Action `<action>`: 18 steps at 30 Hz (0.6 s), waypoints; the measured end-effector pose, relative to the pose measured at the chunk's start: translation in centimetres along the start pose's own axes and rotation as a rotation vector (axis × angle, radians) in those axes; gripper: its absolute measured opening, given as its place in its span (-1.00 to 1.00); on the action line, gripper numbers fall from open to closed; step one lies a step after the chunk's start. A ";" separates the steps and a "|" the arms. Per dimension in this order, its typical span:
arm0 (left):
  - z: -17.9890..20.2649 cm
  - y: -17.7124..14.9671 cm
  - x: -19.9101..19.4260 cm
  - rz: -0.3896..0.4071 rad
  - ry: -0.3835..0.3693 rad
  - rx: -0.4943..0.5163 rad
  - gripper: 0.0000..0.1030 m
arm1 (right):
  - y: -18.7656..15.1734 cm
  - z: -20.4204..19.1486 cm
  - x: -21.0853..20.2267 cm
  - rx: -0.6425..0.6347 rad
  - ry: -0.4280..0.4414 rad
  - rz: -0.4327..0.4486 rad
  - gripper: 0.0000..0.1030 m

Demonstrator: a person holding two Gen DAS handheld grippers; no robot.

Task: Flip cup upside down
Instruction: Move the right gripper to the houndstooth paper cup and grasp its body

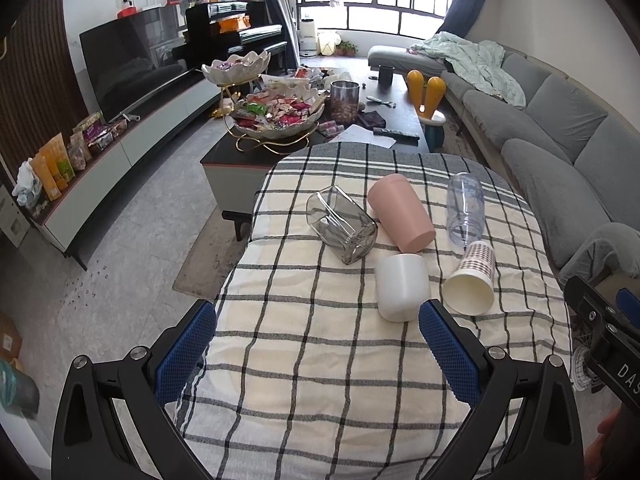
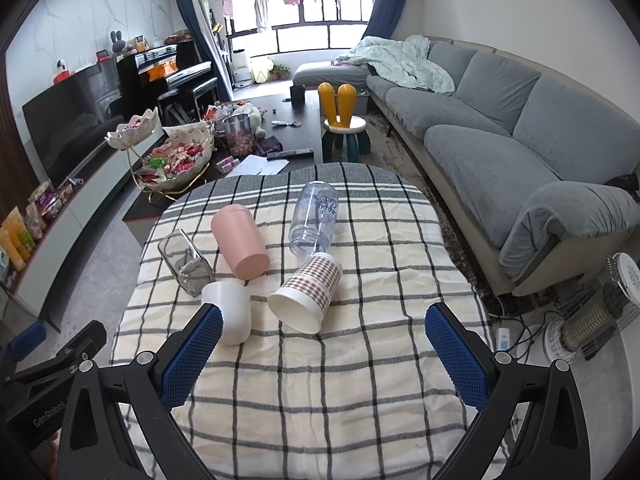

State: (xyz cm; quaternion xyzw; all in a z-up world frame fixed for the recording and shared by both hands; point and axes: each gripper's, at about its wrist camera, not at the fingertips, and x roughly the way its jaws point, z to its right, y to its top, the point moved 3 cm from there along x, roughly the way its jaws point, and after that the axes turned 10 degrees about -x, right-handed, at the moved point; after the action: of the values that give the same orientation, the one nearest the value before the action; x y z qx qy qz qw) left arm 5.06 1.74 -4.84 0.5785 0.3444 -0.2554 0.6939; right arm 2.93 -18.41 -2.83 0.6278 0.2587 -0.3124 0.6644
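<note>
Both the left gripper (image 1: 316,332) and the right gripper (image 2: 324,334) hover wide and empty over the tabletop's (image 1: 320,380) near edge. Five cups lie sideways mid-tabletop, the white cup (image 1: 402,286) nearest; no flipping appears started.

Readable lettering on the tools

"CenRobot" on the left tool (image 2: 52,364); "DAS", cut off, on the right tool (image 1: 616,344).
</note>
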 end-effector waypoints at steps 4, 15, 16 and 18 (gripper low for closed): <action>-0.1 0.1 1.4 -0.008 -0.005 -0.005 1.00 | 0.2 -0.2 1.4 0.002 -0.002 -0.018 0.97; -0.1 1.9 6.5 0.000 0.019 -0.025 1.00 | 1.0 -0.3 9.9 0.082 -0.001 -0.134 0.97; -0.2 2.1 7.0 0.000 0.023 -0.026 1.00 | 0.9 -0.2 10.9 0.099 0.003 -0.151 0.97; -0.3 2.8 8.1 0.007 0.036 -0.021 1.00 | 0.6 -0.3 12.8 0.138 0.007 -0.189 0.97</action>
State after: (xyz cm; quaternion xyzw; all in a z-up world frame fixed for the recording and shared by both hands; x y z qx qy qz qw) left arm 12.21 2.98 -9.42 0.5768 0.3574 -0.2387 0.6947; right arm 11.97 -19.24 -11.85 0.6460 0.2970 -0.3882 0.5863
